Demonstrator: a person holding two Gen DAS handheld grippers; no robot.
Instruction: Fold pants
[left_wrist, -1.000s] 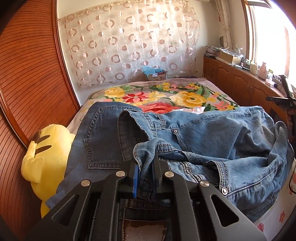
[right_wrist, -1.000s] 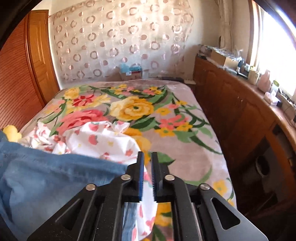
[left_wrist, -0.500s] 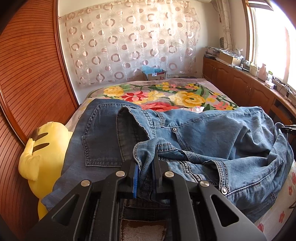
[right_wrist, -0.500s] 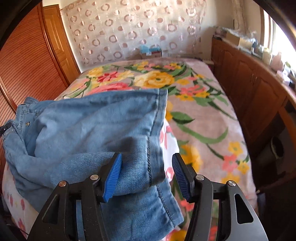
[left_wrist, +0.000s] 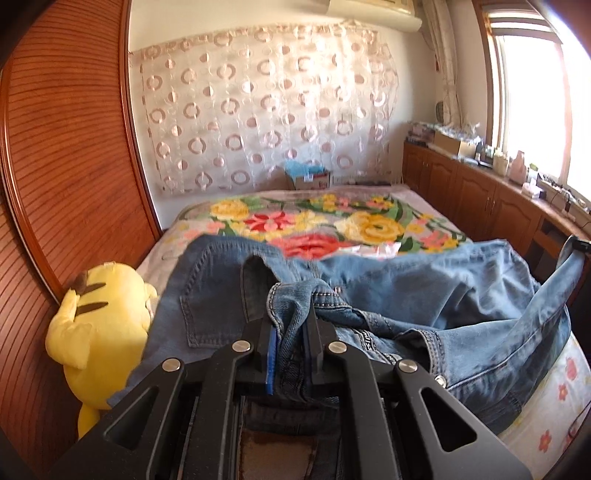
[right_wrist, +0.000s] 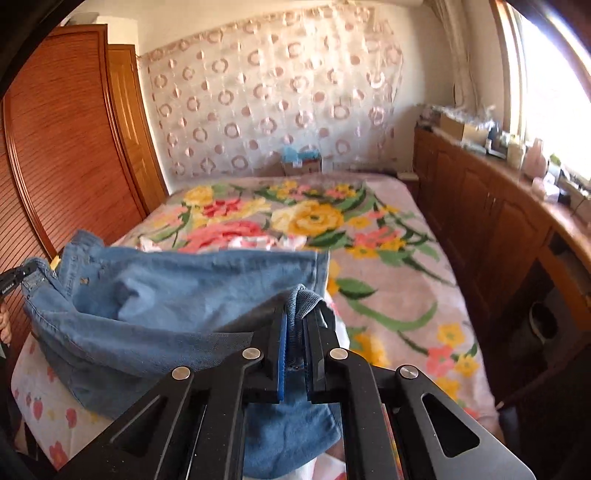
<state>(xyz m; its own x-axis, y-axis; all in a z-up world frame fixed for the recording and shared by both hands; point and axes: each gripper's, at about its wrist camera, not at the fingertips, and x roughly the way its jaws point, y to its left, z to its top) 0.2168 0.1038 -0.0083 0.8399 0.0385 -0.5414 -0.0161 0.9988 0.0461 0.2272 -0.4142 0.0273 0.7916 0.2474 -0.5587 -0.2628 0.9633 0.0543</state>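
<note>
Wardrobe (left_wrist: 66, 155): wood slatted doors along far-left edge of bed; hard limit on that side.
Plush toy (left_wrist: 99, 325): yellow, wedged betw. wardrobe and jeans, touching the denim's left edge. Likely snag if cloth swings left.
Left gripper (left_wrist: 291, 350): fingers clamped on bunched waistband near the fly; hold looks meant to anchor the top end.
Jeans (left_wrist: 424, 295): blue denim, lying across near end of bed, waist at left, leg fabric heaped to the right. Back pocket faces up at left. Not yet flat; folds and slack in the middle.
Bed (right_wrist: 388, 266): floral blanket; whole far half bare, so plenty of room to lay cloth forward. A white floral-print cloth (right_wrist: 44, 402) lies under the jeans at near edge.
Right gripper (right_wrist: 295, 350): fingers have just been closing, now pinch a fold of denim at the leg end; cloth rises as a small loop above the pads. Judged: grip taken so leg end can be carried over toward waist.
Right edge: low wood cabinets (right_wrist: 498, 229) w. cluttered top run beside bed; narrow gap betw. them, little room to swing out rightward.
Step, judged: early – both ends held, fold not yet made.
</note>
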